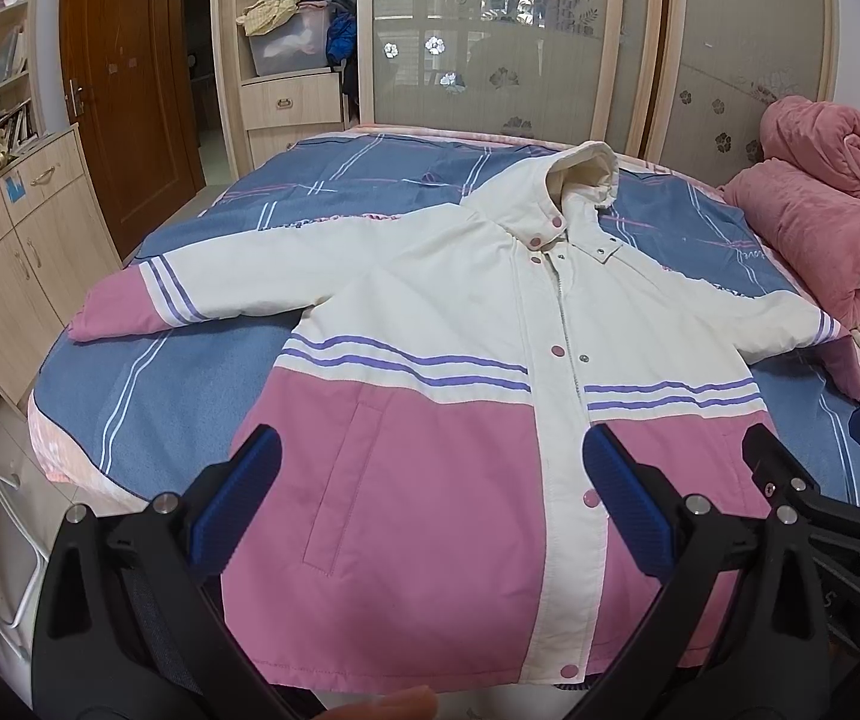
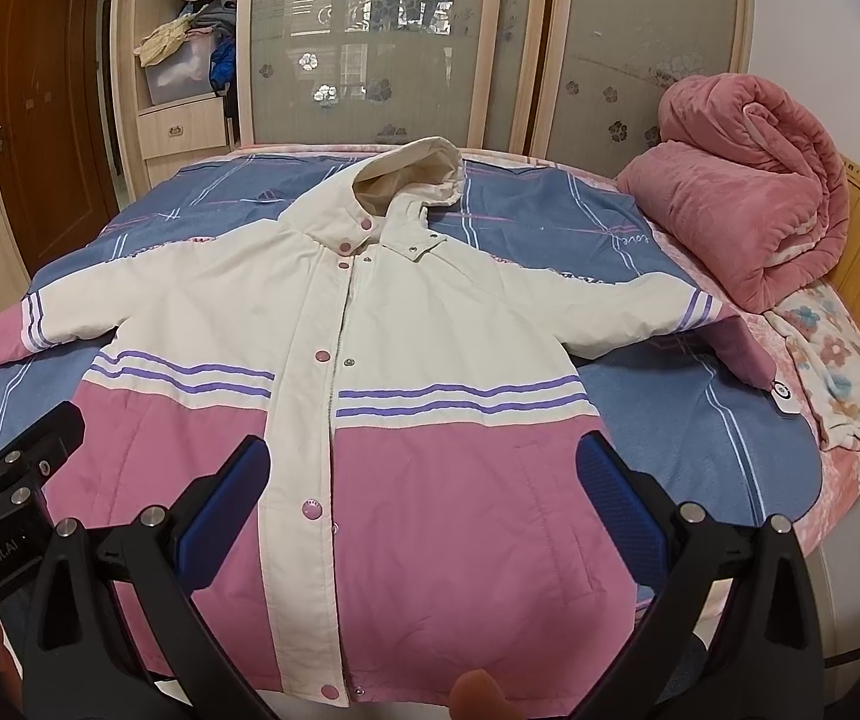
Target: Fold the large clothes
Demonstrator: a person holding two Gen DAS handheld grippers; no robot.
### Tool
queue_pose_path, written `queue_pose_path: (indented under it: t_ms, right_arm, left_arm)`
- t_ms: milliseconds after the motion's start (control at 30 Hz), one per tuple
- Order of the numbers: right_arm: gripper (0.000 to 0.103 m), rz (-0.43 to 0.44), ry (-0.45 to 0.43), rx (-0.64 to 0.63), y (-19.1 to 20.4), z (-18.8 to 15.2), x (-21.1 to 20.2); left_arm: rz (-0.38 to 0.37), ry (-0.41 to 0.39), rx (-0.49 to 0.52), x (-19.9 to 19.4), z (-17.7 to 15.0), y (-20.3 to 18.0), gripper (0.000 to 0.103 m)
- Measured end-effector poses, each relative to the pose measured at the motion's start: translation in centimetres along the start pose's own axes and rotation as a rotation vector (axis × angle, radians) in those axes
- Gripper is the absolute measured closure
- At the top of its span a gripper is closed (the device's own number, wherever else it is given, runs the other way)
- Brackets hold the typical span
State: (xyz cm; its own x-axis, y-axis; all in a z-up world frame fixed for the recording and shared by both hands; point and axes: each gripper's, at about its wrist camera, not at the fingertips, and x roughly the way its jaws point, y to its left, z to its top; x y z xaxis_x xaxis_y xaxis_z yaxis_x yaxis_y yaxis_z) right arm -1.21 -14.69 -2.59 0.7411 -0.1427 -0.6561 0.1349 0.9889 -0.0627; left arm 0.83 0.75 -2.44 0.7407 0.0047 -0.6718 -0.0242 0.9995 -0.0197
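Observation:
A cream and pink hooded jacket (image 1: 430, 360) (image 2: 382, 372) lies flat and face up on the bed, snapped shut, both sleeves spread outward, hood toward the wardrobe. My left gripper (image 1: 430, 468) hovers open above the pink lower left panel near the hem, nothing between its blue pads. My right gripper (image 2: 424, 468) is open over the pink lower right panel, also holding nothing. In the left wrist view the right gripper (image 1: 820, 462) shows at the right edge; in the right wrist view the left gripper (image 2: 16, 438) shows at the left edge.
The bed (image 1: 202, 372) has a blue plaid sheet. A rolled pink quilt (image 2: 748, 192) sits at its far right, with a floral pillow (image 2: 838, 372) beside it. A wardrobe (image 1: 490, 42), a brown door (image 1: 124, 90) and a cabinet (image 1: 10, 252) stand behind and left.

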Motion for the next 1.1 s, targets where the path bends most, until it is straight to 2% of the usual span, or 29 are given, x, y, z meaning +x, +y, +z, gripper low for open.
queue_pose_path:
  t_ms: [433,767,867,933,1033,1067,1100]
  right_arm:
    - [0.001,-0.002,0.006,-0.004,0.1,-0.2,0.2]
    - [0.001,-0.007,0.027,-0.018,-0.6,-0.3,2.3]
    - [0.001,-0.022,0.009,0.065,-3.1,0.1,3.4]
    - [0.001,0.018,0.010,0.186,-6.0,0.2,4.5]
    - [0.001,0.147,0.050,0.375,-10.6,-0.2,7.0]
    - [0.001,0.158,0.057,0.440,-12.3,-0.6,7.9]
    - [0.001,0.128,0.060,0.495,-13.8,-0.8,8.7]
  left_arm:
    - [0.002,0.012,0.002,0.6,-0.2,0.0,0.002]
    - [-0.014,0.048,0.017,2.2,-0.1,-0.5,0.002]
    - [-0.002,0.060,0.021,3.2,0.0,-0.5,0.002]
    - [0.010,0.071,0.011,4.0,0.1,-0.3,0.002]
    - [0.011,0.072,-0.008,4.7,0.1,0.0,0.002]
    - [0.010,0.071,-0.010,5.0,0.1,-0.1,0.002]
    - [0.009,0.074,-0.011,5.3,0.2,-0.2,0.002]
